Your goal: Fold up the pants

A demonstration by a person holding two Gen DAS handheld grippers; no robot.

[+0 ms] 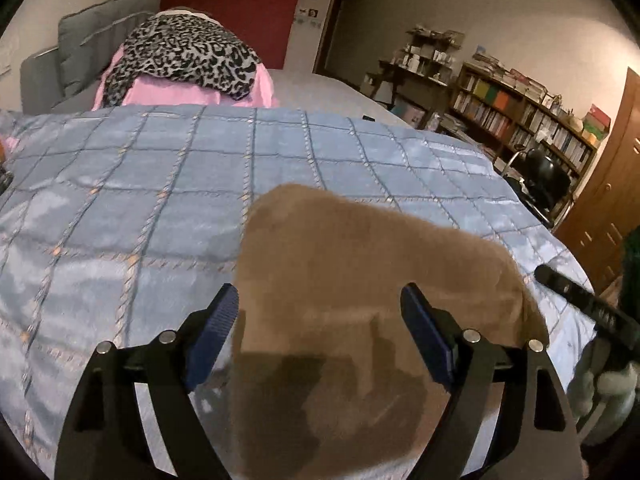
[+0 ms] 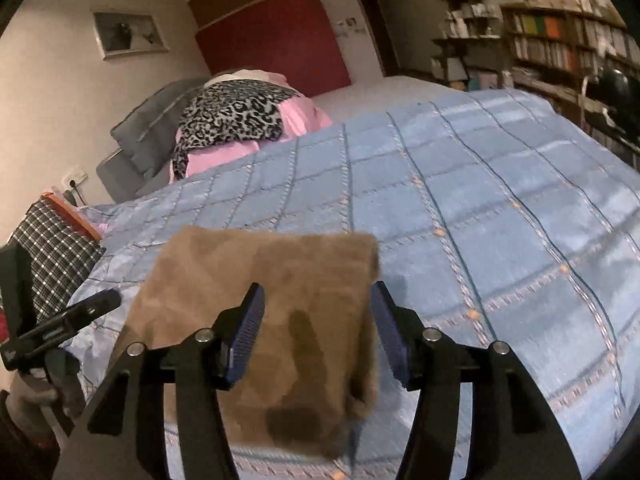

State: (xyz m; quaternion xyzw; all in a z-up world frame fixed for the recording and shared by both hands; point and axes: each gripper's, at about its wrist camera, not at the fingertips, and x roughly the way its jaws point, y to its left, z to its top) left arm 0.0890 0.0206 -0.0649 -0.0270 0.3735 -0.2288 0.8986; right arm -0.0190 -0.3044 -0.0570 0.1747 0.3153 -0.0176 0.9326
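Note:
Brown pants (image 1: 360,280) lie folded into a compact rectangle on the blue quilted bedspread (image 1: 120,200). My left gripper (image 1: 316,320) is open, its blue pads spread apart above the near part of the pants, holding nothing. In the right wrist view the pants (image 2: 260,280) lie below my right gripper (image 2: 318,320), which is open with its pads apart over the fabric's right side. The right gripper shows at the right edge of the left wrist view (image 1: 580,300). The left gripper shows at the left edge of the right wrist view (image 2: 68,320).
A pile of pink and leopard-print clothes (image 1: 188,64) sits at the far end of the bed beside a grey sofa (image 1: 80,40). Bookshelves (image 1: 520,112) and a black chair (image 1: 548,176) stand to the right. A checked cloth (image 2: 48,248) lies at the bed's left.

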